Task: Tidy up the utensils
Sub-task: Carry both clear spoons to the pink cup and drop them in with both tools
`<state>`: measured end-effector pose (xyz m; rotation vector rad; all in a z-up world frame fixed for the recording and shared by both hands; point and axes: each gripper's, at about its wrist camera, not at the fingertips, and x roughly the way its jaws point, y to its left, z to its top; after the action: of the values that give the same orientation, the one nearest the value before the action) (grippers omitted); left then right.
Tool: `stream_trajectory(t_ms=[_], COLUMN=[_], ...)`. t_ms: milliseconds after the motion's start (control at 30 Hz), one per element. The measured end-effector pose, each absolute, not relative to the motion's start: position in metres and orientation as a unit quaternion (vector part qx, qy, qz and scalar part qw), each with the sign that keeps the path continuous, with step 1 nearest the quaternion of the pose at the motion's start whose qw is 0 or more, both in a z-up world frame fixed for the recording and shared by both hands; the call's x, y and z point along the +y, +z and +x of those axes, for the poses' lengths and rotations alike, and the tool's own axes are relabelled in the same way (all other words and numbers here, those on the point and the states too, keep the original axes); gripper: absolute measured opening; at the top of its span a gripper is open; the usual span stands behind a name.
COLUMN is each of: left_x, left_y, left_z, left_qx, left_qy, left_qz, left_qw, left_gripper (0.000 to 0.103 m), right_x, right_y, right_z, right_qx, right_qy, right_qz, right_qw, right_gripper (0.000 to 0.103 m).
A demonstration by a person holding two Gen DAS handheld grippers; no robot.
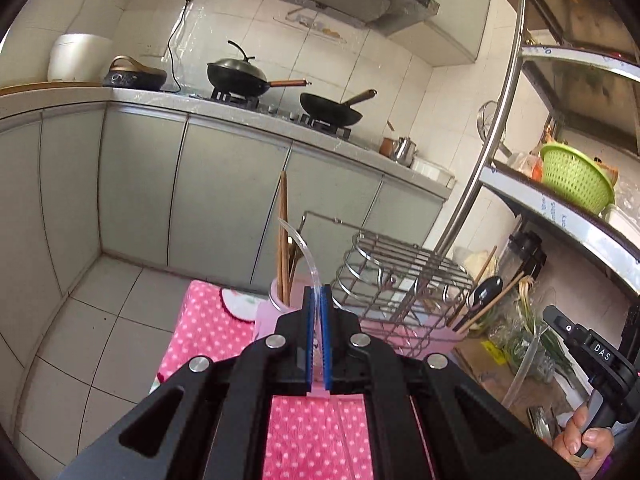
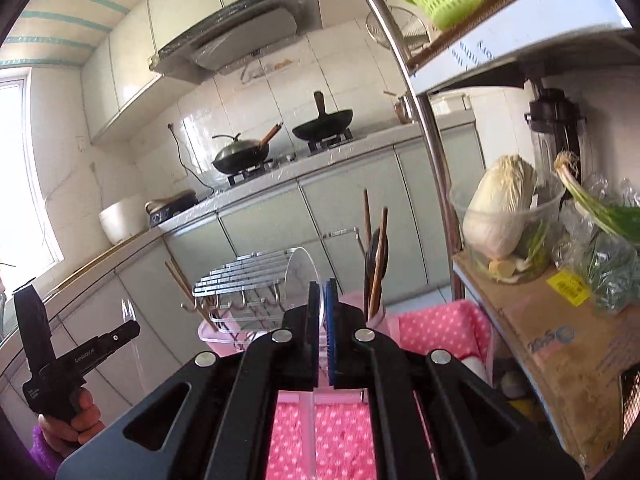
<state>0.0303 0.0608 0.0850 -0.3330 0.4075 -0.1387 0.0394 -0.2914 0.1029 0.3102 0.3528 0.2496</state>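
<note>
My left gripper (image 1: 317, 294) is shut on a clear plastic fork (image 1: 304, 252), held above the pink dotted cloth (image 1: 316, 432), just in front of a pink utensil cup (image 1: 280, 300) with brown chopsticks (image 1: 284, 236). The fork also shows in the right wrist view (image 2: 129, 316). My right gripper (image 2: 323, 288) is shut on a clear plastic spoon (image 2: 300, 276), held before a metal drying rack (image 2: 240, 276). A second cup (image 2: 378, 312) with chopsticks and a dark spoon stands right of it. The right gripper shows in the left wrist view (image 1: 560, 320) with the clear spoon (image 1: 532, 344).
The metal rack (image 1: 400, 272) sits in a pink tray on the clothed table. A steel shelf unit (image 1: 560, 208) with a green basket (image 1: 576, 180), cabbage (image 2: 500, 208) and a cardboard box (image 2: 560, 344) stands at the right. Counter with woks (image 1: 240, 76) lies across the floor.
</note>
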Motion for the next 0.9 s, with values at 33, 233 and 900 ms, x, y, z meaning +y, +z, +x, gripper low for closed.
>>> stream_trajectory(t_ms=[33,233,900], left_x=[0.063,0.063,0.054], left_y=[0.090,0.117,0.127], left_z=[0.032,0.050,0.102], left_qx=[0.191,0.137,0.045], left_qy=[-0.066,-0.060,-0.015], left_qz=[-0.169,-0.169,-0.133], left_qw=[0.964,0.974,0.990], left_gripper=[0.003,0.003,0.003], right_x=[-0.293,-0.292,-0.266], right_y=[0.108,0.138,0.119], right_z=[0.044,0.070,0.134], right_qx=[0.165,0.099,0.012], right_qy=[0.123,0.106,0.062], right_qz=[0.157,0.134,0.054], right_qw=[0.966,0.980,0.997], right_gripper=[0.003,0.003,0.003])
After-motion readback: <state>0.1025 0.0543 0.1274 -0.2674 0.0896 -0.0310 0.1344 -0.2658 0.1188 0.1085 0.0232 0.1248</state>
